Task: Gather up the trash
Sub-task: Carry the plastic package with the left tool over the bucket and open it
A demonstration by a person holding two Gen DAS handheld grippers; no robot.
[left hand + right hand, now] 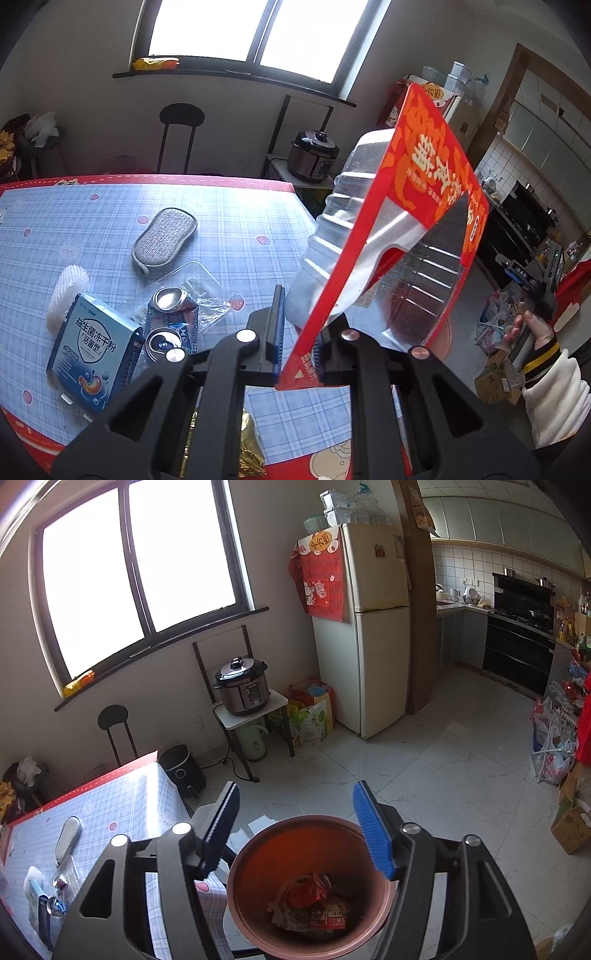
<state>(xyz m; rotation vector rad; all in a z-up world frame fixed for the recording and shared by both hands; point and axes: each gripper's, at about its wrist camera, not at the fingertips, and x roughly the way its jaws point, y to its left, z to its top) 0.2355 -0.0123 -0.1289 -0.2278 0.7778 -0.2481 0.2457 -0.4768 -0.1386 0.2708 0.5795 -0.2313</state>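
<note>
While the table [229, 206] carries most of the litter near its front-left corner, the items run left to right: white foam netting [66, 295], then a blue medicine box [92, 354] touching it and tilted up on one edge, then two crushed cans [168, 317] lying on a clear plastic wrapper [199, 284]. Grey scrub pad [164, 240] sits further back, toward the table's middle, apart from the pile. Gold foil wrapper [247, 450] lies at the front edge, under the gripper body.

Left gripper [299, 343] is over the table's right edge, jaws pinching the lower corner of a red snack package [417, 192], which stands tilted up and to the right; its clear window and silver lining show.

Right hand [532, 332] with striped cuff appears at far right of the left view, off the table.

Right gripper [299, 834] has jaws spread wide, holding nothing, hovering just above a brown trash bin [243, 915]. Bin stands on the floor just beside the table's right edge. Red and white wrappers [310, 904] lie at its bottom.
</note>
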